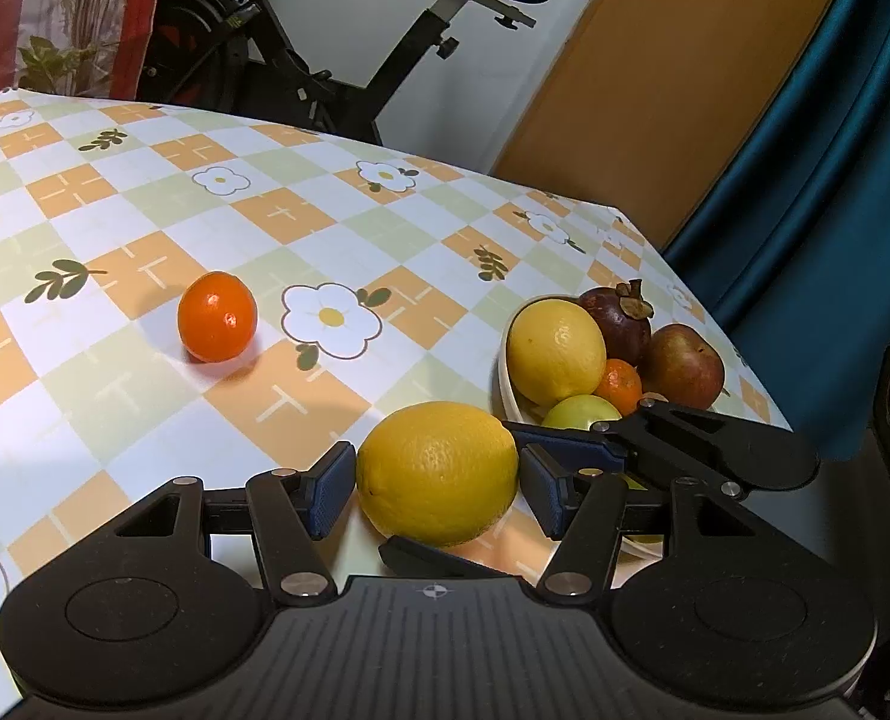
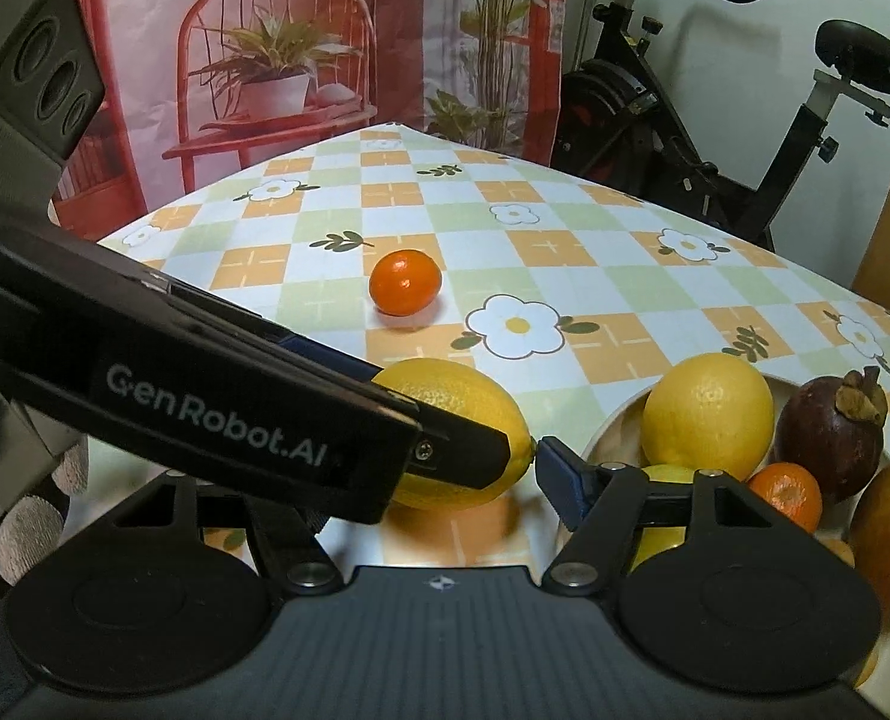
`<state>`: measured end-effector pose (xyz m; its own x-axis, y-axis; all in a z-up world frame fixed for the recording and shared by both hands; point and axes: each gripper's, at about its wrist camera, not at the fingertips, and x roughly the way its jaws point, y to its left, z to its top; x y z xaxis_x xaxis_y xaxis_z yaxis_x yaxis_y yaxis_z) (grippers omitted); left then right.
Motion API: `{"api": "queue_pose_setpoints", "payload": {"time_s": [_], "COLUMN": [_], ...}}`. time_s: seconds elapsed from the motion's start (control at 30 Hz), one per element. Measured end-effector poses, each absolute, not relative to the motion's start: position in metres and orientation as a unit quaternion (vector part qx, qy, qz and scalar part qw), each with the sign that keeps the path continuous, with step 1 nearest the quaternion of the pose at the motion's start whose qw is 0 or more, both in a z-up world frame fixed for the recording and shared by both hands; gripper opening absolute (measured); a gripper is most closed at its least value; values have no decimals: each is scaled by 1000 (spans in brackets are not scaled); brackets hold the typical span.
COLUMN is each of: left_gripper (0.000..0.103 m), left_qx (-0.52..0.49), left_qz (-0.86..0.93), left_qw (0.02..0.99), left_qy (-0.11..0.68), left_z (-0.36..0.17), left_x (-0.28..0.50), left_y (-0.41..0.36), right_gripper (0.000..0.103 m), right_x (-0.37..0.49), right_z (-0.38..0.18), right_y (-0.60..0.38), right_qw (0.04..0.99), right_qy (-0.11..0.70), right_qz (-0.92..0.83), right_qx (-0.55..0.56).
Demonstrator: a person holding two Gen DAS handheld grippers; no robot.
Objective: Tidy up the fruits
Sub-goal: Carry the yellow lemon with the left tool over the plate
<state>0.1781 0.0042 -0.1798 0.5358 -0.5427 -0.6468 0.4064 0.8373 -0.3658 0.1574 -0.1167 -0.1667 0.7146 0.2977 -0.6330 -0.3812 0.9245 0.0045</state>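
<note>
A yellow lemon [image 1: 437, 471] lies on the checked tablecloth between the blue pads of my left gripper [image 1: 438, 480], which is open around it with small gaps on both sides. It also shows in the right wrist view [image 2: 445, 384], partly hidden by the left gripper's black finger. My right gripper [image 2: 432, 492] is open just behind the lemon; its left finger is hidden. A small orange [image 1: 216, 317] sits alone farther out [image 2: 405, 282]. A white bowl [image 1: 508, 396] at the right holds a second lemon [image 1: 556, 351], a mangosteen [image 1: 619, 315], an apple [image 1: 685, 366] and a tangerine [image 1: 622, 384].
The table's far edge and right edge [image 1: 715, 306] are close to the bowl. An exercise bike [image 1: 324, 60] stands behind the table, a blue curtain [image 1: 835, 180] at the right. A printed backdrop [image 2: 294, 60] hangs at the far left.
</note>
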Motion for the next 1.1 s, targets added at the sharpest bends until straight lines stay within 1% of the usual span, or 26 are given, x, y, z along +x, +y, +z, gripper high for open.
{"api": "queue_pose_setpoints", "payload": {"time_s": [0.4, 0.57, 1.1], "left_gripper": [63, 63, 63], "left_qx": [-79, -53, -45], "left_qz": [-274, -276, -301], "left_qw": [884, 892, 888], "left_qy": [371, 354, 344], "left_z": [-160, -149, -132], "left_x": [168, 160, 153], "left_y": [3, -5, -30], "right_gripper": [69, 69, 69], "right_x": [144, 136, 114], "right_z": [-157, -149, -134], "right_y": [-120, -123, -145], "right_qw": [938, 944, 957], "right_qy": [291, 273, 244], "right_qz": [181, 177, 153], "right_qx": [-54, -53, -33]}}
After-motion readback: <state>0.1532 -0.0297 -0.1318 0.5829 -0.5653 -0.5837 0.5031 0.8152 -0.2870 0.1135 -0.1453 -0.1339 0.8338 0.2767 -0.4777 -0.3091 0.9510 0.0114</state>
